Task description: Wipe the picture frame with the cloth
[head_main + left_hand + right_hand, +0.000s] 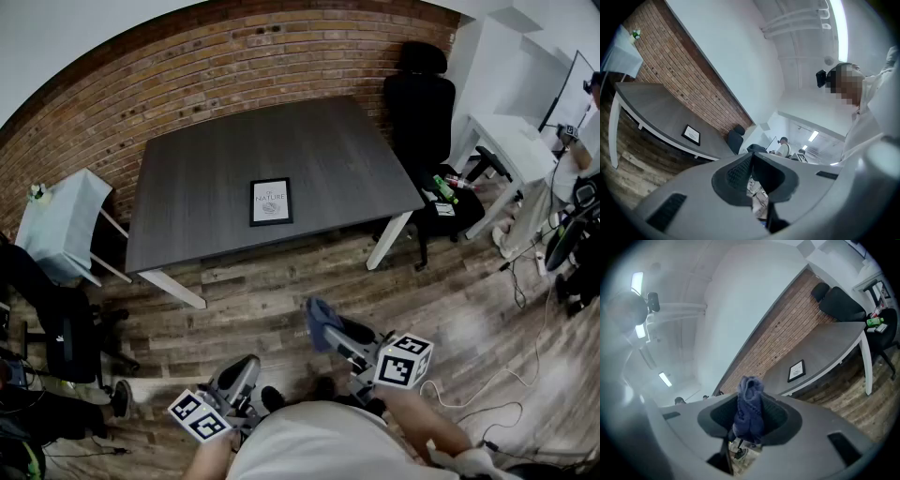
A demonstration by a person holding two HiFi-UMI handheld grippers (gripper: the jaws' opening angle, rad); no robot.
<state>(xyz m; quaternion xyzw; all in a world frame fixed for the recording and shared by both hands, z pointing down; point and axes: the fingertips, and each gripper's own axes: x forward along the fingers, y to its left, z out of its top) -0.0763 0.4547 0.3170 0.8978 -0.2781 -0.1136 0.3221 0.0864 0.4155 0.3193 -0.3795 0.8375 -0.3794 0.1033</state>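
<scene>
1. Head view: the picture frame [271, 202] lay flat near the middle of a dark table [187, 178]. It was well apart from the left gripper [244, 368] and right gripper [322, 328], both held low over the wooden floor [281, 281].
2. Left gripper view: its jaws were together, with nothing between them.
3. Right gripper view: its jaws were clamped on a bunched blue cloth [750, 404]; the picture frame showed far ahead.
4. The approach seemed in hand, wiping not begun. Next, the cloth likely needed carrying to the picture frame and pressing onto it.
</scene>
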